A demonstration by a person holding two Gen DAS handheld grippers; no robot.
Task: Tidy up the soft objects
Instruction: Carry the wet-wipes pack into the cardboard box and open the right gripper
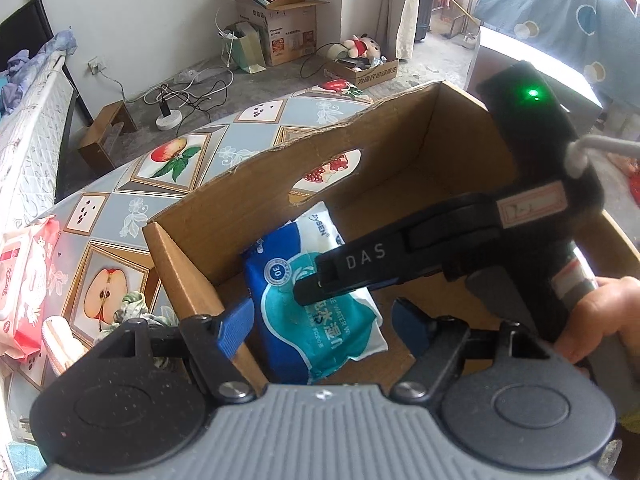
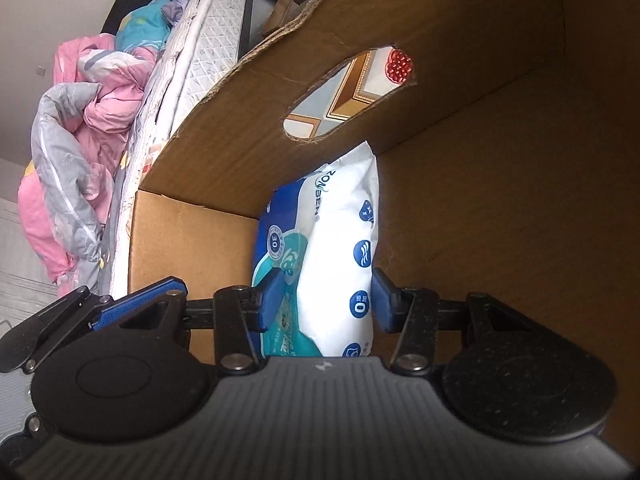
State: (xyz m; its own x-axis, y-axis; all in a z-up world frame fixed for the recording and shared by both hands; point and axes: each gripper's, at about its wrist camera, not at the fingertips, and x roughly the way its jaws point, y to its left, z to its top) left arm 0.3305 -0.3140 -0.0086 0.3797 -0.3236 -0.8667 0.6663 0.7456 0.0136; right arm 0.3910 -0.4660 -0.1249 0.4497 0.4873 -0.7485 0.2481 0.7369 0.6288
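A blue and white wet-wipes pack (image 1: 320, 320) stands on edge inside an open cardboard box (image 1: 248, 200), against the wall with the hand-hole. My right gripper (image 1: 316, 288) reaches in from the right, held by a hand (image 1: 600, 312). In the right wrist view its gripper (image 2: 326, 304) is shut on the pack (image 2: 340, 248), one blue pad on each face. My left gripper (image 1: 322, 318) hovers open over the box's near corner, with its fingers either side of the pack and not touching it. One of the left gripper's fingers (image 2: 136, 306) shows at the lower left of the right wrist view.
The box sits on a table with a fruit-print cloth (image 1: 172, 160). A pink wipes pack (image 1: 24, 280) and a cream roll (image 1: 60, 340) lie left of the box. A bed with bedding (image 2: 92, 128) stands beyond. Boxes, cables and a plush toy (image 1: 362, 46) are on the floor.
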